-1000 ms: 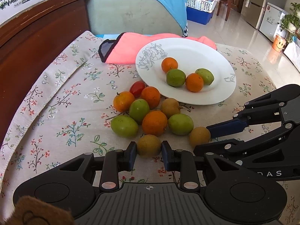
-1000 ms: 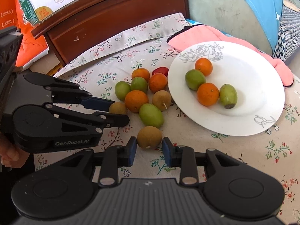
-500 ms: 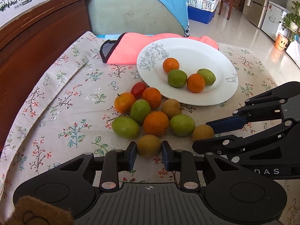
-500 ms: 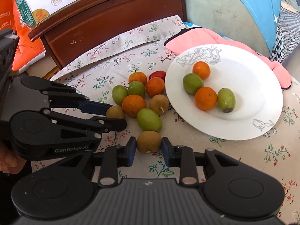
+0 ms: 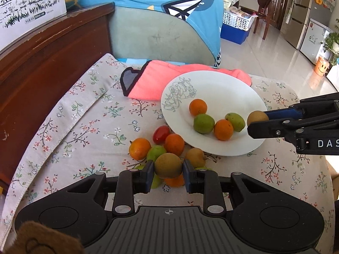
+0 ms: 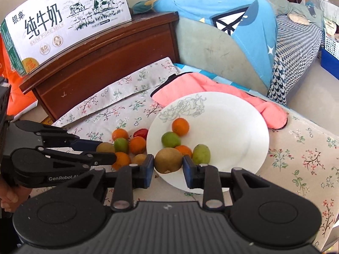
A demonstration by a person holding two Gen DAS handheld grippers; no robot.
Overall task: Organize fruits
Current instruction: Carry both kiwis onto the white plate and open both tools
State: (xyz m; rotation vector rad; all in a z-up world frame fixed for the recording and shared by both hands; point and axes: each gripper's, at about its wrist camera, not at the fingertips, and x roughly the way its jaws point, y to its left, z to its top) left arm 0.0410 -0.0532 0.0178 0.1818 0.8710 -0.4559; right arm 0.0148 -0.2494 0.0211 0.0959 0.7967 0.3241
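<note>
Brown fruit [image 6: 168,160] clamped in right gripper [image 6: 168,165] over plate [image 6: 233,127].

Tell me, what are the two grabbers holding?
Each holds one round brown fruit, pinched at its sides: the left gripper has one, the right gripper another at the white plate's edge.

Your left hand-held gripper [image 5: 168,174] is black with blue pads, as is your right hand-held gripper [image 6: 168,166]; each frames a brown-green fruit [image 5: 168,165] [image 6: 168,160]. The plate [image 5: 222,93] is white with a grey line-drawn rose (near its far rim) and carries two orange and two green fruits. The tablecloth [image 5: 70,127] is beige with red and green floral sprigs. The folded cloth [image 5: 152,80] is coral pink, edged black. The milk carton [image 6: 63,21] is white, printed with cows.
</note>
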